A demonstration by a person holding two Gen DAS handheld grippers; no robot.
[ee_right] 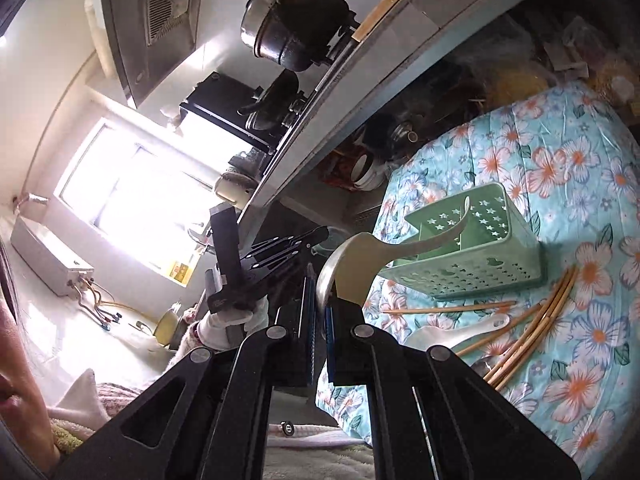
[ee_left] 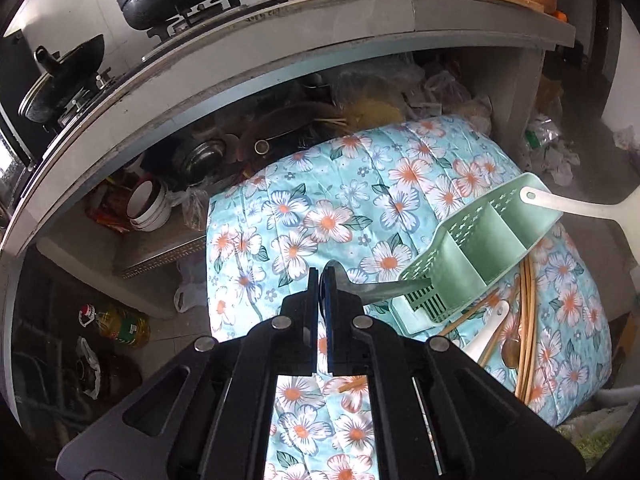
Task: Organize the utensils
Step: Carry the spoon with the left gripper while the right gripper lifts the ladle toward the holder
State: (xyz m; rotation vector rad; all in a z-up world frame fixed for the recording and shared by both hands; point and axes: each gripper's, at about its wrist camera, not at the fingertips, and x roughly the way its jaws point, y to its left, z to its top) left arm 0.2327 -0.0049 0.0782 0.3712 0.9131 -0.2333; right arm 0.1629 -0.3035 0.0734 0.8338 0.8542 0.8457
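Left gripper (ee_left: 320, 280) jaws clamp a metal spoon (ee_left: 376, 289); right gripper (ee_right: 319, 312) jaws clamp a rice paddle (ee_right: 372, 252) (no legible labels).

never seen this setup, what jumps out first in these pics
The mint-green utensil caddy sits on the floral blue cloth. The right gripper holds a white rice paddle with its handle in the caddy; the left gripper pinches a metal spoon. Loose chopsticks lie beside it.

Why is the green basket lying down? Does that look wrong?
Yes. The green basket lies tipped on its side on the flowery cloth, so its slots open sideways. Chopsticks and a white spoon are scattered beside it.
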